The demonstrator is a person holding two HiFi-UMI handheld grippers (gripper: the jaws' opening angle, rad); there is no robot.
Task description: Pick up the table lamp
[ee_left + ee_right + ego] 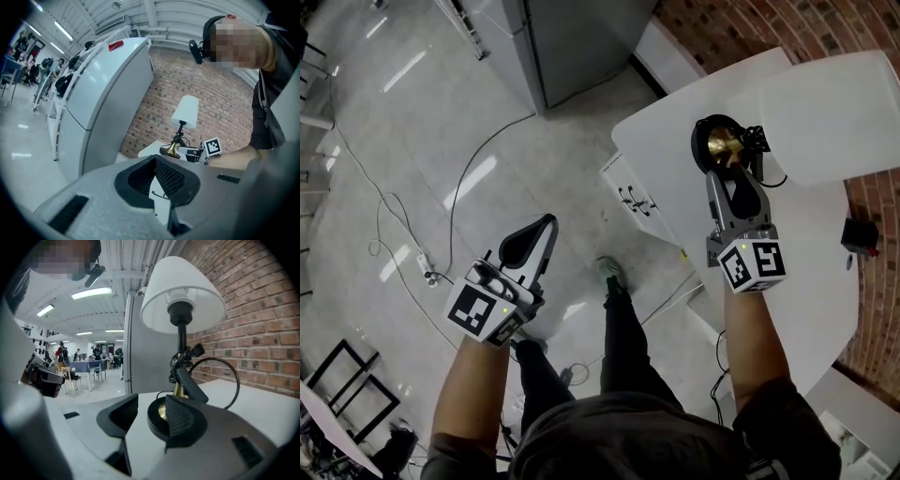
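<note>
- Right hand-held gripper (724, 167) wide at table lamp (183, 291) base, near worktop (675, 159) edge, for straddling it.
- Left hand-held gripper (534, 240) closed, empty, off worktop: likely spare.

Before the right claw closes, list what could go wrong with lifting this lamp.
1. The right claw is open and low, at the round base of the lamp. The big shade high above could tip it once lifted.
2. The cord loops right beside the base, so it may get pinched or snag.
3. The base looks wide against the open jaws, so the grip may slip.
</note>
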